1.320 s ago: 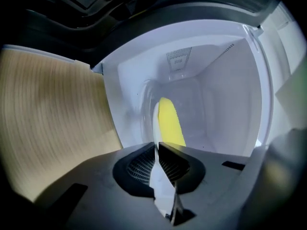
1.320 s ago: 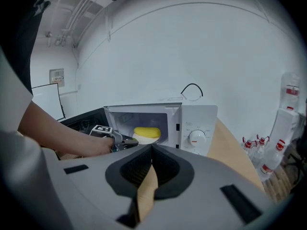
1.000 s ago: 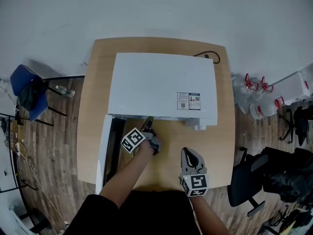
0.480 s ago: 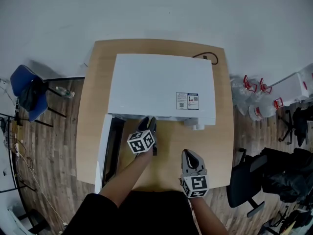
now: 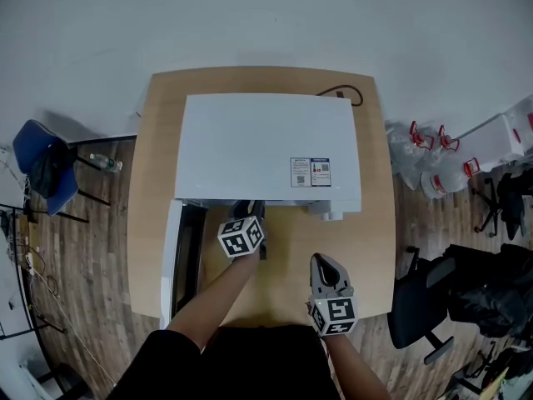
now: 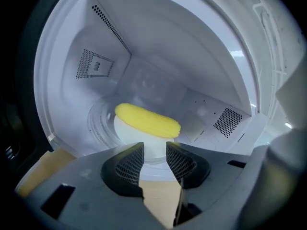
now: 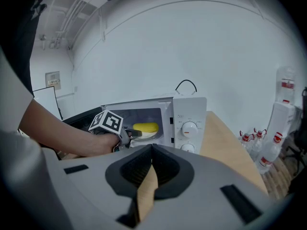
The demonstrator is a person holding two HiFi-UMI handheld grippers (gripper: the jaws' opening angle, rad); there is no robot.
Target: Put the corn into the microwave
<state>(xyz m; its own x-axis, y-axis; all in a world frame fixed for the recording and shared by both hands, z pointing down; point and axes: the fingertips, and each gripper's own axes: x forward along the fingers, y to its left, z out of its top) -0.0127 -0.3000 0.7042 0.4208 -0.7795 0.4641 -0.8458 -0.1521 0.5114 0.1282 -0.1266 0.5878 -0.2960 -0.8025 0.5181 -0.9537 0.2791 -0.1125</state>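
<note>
Wooden tabletop (image 5: pixel 375 207) set against a white wall (image 5: pixel 266 15). Wood-plank floor (image 5: pixel 92 248). Blue chair (image 5: pixel 37 161) at left; black office chair (image 5: pixel 420 294) at right.

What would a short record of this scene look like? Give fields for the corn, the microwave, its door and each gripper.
corn: yellow corn cob, lying on a white dish inside the oven cavity
microwave: white microwave on a light wooden table
door: white-edged door, swung open to the left
left gripper: left gripper at the cavity mouth, jaws just opened, nothing between them
right gripper: right gripper over the table, jaws shut, empty
task: corn inside; door not yet closed
</note>
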